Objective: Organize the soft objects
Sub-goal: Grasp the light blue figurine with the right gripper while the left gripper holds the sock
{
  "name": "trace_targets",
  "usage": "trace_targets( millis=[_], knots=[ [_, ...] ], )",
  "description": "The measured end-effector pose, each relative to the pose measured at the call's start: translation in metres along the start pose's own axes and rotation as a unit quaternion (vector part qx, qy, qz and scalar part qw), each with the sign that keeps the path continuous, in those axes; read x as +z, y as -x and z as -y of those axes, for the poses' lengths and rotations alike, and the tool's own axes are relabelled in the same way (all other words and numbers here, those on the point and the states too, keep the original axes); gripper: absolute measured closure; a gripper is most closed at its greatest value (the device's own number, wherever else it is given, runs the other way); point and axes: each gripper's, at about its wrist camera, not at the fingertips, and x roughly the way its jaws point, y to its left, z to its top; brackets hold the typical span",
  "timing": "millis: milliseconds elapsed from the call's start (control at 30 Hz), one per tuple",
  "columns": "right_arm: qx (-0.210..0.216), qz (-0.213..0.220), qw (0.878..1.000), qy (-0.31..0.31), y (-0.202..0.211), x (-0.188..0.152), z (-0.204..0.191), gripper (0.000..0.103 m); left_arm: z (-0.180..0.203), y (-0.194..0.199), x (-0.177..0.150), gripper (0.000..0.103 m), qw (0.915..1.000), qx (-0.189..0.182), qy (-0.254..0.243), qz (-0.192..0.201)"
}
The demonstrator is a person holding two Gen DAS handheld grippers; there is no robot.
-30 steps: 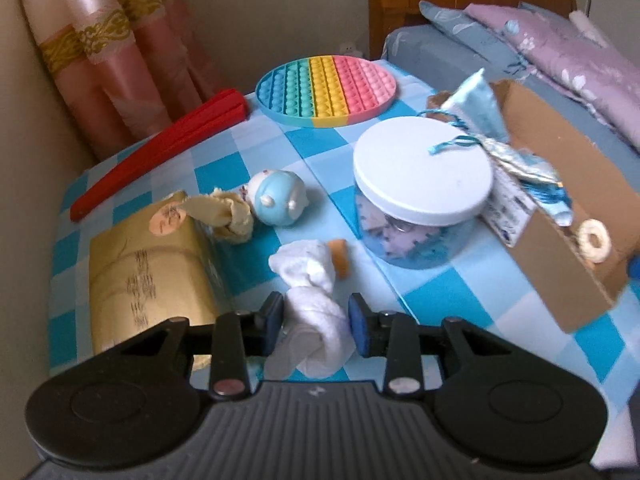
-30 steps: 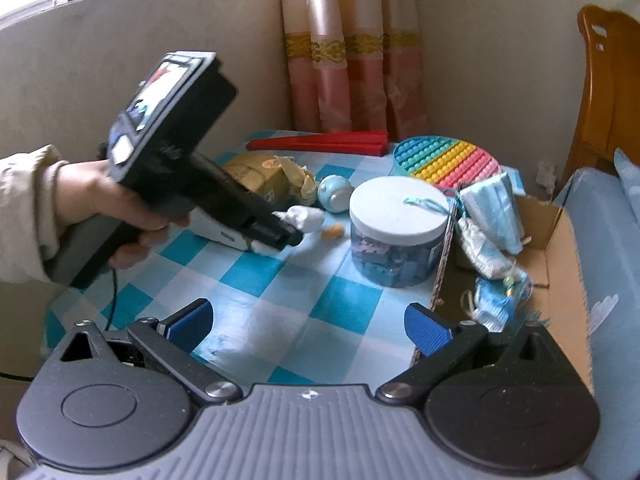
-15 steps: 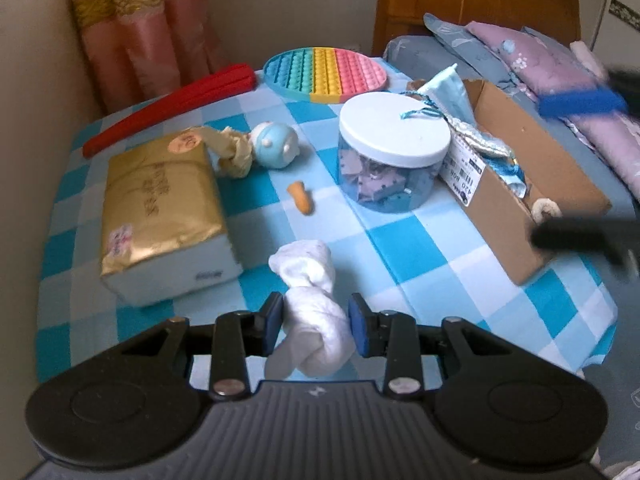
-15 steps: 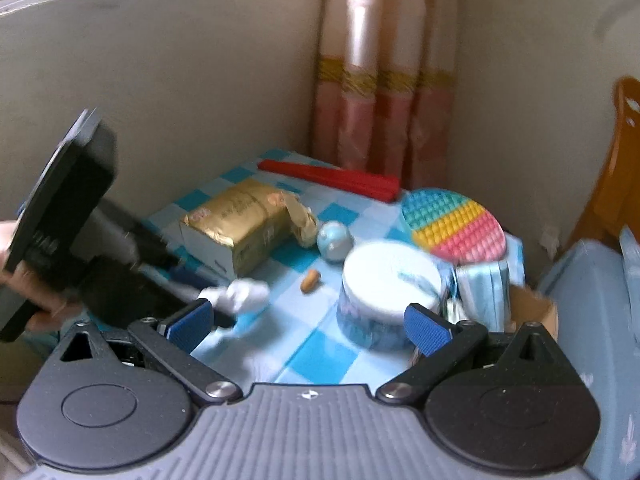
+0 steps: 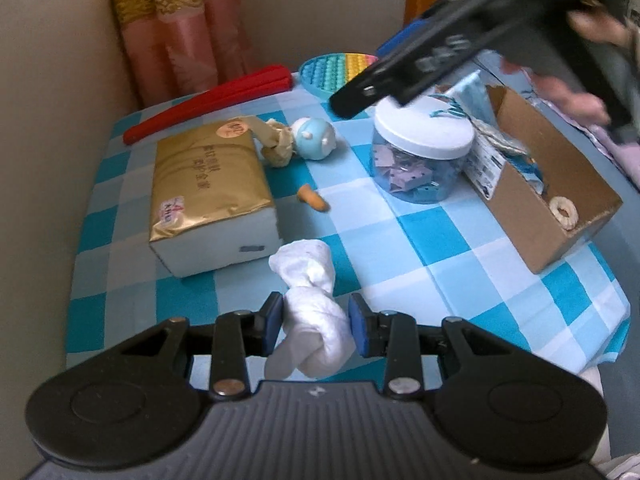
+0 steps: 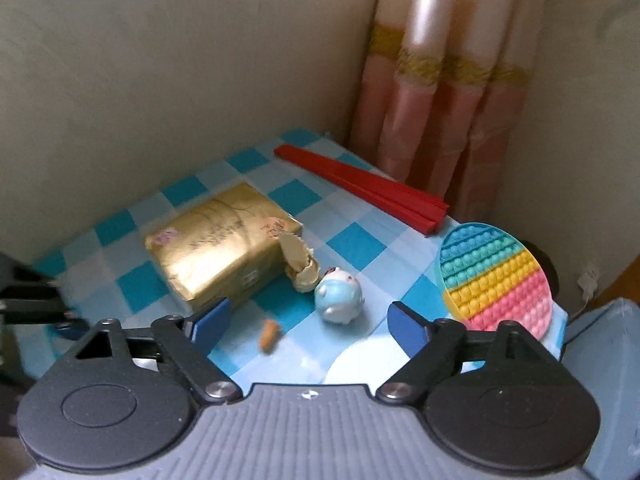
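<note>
My left gripper (image 5: 315,322) is shut on a knotted white cloth (image 5: 310,304), held above the near part of the checked table. My right gripper (image 6: 308,322) hangs over the table with its jaws closing and nothing between them; a small blue-and-white round toy (image 6: 339,294) lies just beyond its fingertips. In the left wrist view the same toy (image 5: 314,143) sits past the gold tissue pack (image 5: 208,184), and the right gripper's dark body (image 5: 460,40) reaches in from the upper right. A cardboard box (image 5: 560,200) holding soft items stands at the right.
A white-lidded clear jar (image 5: 420,156) stands beside the box. A rainbow pop mat (image 6: 496,276) and a red folded fan (image 6: 360,188) lie at the back by the curtain. A small orange piece (image 6: 269,334) lies on the cloth. Walls close the left and back.
The left gripper has pulled back toward the near edge with the white cloth. The right gripper swung from beside the box to over the table's middle, and its jaws have narrowed.
</note>
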Motion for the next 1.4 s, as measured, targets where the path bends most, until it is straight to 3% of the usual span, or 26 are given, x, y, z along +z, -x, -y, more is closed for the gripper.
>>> trace_targets(
  millis=[300,467,633,833,1133,1400],
  knots=[
    [0.008,-0.102,0.994,0.044,-0.097,0.041,0.014,0.029,-0.013,-0.003,-0.003,0.069,0.9999,0.001,0.013,-0.001],
    [0.014,-0.138,0.990,0.038,-0.127,0.042,0.023,0.031,-0.015,-0.007,-0.002,0.069,0.9999,-0.004,0.014,-0.005],
    [0.017,-0.156,0.987,0.036,-0.143,0.041,0.025,0.043,-0.013,-0.009,-0.001,0.069,0.9998,-0.013,0.014,-0.005],
    [0.011,-0.163,0.986,0.032,-0.150,0.037,0.029,0.056,-0.014,-0.011,-0.002,0.069,0.9997,-0.020,0.015,-0.005],
    [0.013,-0.161,0.987,0.010,-0.140,0.035,0.034,0.058,-0.010,-0.007,-0.002,0.069,0.9998,-0.017,0.007,-0.004],
    [0.019,-0.127,0.992,0.001,-0.098,0.046,0.026,0.058,-0.007,0.001,-0.007,0.069,0.9998,-0.016,0.005,-0.009]
  ],
)
